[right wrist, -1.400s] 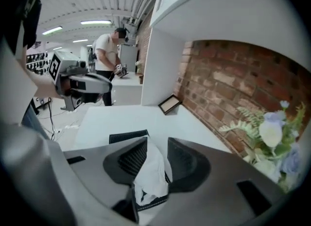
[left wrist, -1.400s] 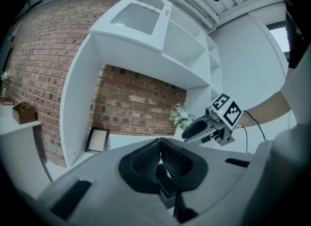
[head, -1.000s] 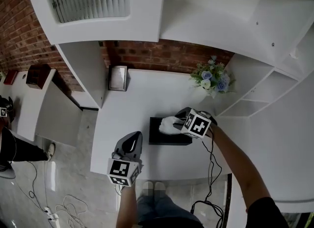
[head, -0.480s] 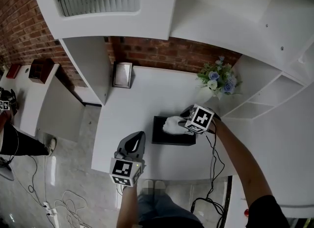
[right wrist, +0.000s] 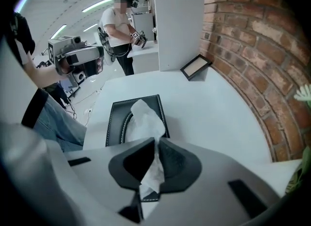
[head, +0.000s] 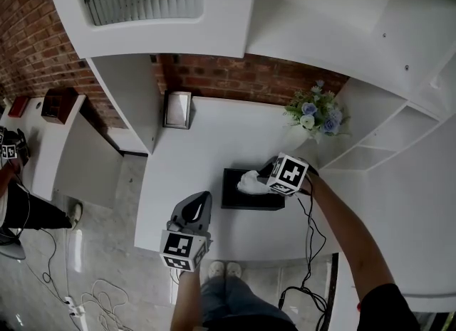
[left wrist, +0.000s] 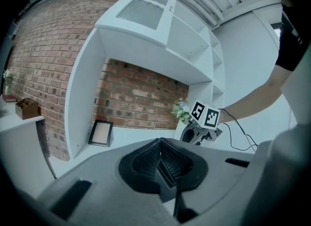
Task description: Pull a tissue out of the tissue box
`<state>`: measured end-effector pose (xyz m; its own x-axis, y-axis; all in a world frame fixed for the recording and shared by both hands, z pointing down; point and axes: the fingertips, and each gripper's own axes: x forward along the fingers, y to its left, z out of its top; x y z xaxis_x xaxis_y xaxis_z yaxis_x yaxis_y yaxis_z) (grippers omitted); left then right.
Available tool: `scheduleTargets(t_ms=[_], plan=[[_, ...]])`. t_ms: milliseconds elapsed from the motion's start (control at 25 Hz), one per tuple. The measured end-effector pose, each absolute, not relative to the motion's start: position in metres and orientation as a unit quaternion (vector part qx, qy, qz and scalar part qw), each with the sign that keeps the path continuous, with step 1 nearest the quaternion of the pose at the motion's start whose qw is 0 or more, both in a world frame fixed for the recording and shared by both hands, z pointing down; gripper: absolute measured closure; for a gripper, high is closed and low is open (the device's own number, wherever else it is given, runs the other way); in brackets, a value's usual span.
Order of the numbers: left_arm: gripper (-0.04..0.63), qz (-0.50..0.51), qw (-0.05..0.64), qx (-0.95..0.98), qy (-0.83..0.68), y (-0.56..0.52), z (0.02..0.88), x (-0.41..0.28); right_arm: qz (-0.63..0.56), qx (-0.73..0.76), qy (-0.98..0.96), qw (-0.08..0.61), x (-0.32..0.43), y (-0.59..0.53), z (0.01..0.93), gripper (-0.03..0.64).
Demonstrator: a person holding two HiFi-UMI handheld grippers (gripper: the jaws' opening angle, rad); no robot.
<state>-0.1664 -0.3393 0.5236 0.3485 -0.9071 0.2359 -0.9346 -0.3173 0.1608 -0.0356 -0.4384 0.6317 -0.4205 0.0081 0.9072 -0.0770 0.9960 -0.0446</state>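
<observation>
The right gripper (right wrist: 156,147) is closing its jaws on the tissue (right wrist: 145,119) sticking up from the black tissue box (right wrist: 115,120) on the table (head: 206,144) — pads seemingly pinching it already — while the left gripper (left wrist: 160,153) holds its jaws together.

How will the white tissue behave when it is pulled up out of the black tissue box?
The crumpled white tissue looks floppy and light, so it should follow the pull, perhaps tearing if jerked. The black tissue box seems low and flat, so tipping appears unlikely.
</observation>
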Motion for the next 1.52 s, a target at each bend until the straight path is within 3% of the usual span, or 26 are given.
scheduleTargets(t_ms=[240,1520], plan=[[0.588,0.048,0.132,0.812,-0.566,-0.339,0.519,-0.169,0.028,0.026,-0.84,0.542,-0.037,-0.434,0.629,0.614],[0.588,0.042,0.114,0.824,-0.554,-0.332,0.5,-0.157,-0.022,0.122,-0.889,0.44,-0.028,-0.422,0.564,0.617]])
